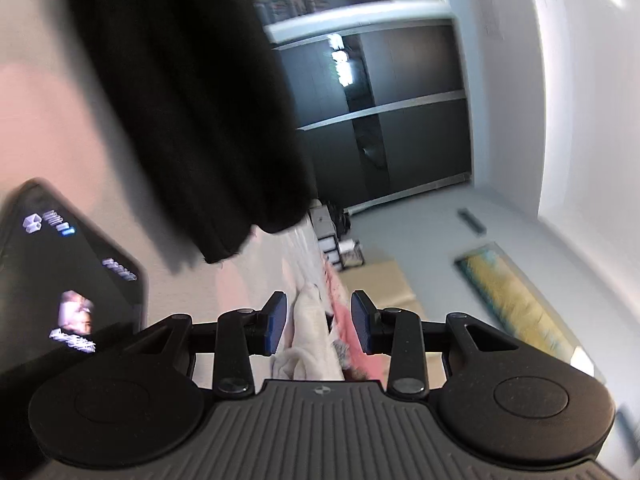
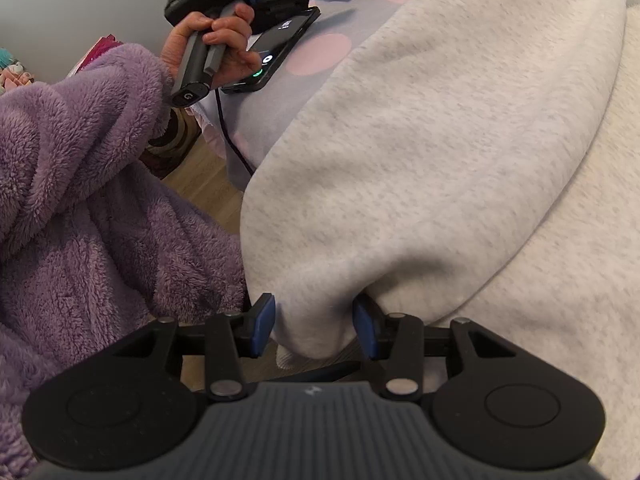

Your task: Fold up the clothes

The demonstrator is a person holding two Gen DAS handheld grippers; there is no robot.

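Observation:
A light grey sweatshirt lies spread over a bed with a pink-dotted sheet. My right gripper points down at its near edge and is shut on a thick fold of it, with cloth bunched between the blue pads. My left gripper is held level and rolled sideways. It is open, with nothing between its pads. A black garment lies ahead of it and to its upper left, apart from its fingers. In the right wrist view a hand holds the left gripper's handle beside a phone.
The phone lies on the sheet with its screen lit and a cable running off the bed's edge. A purple fleece sleeve fills the left. Dark wardrobe doors and a wall stand beyond the bed. White and pink cloth lies far ahead.

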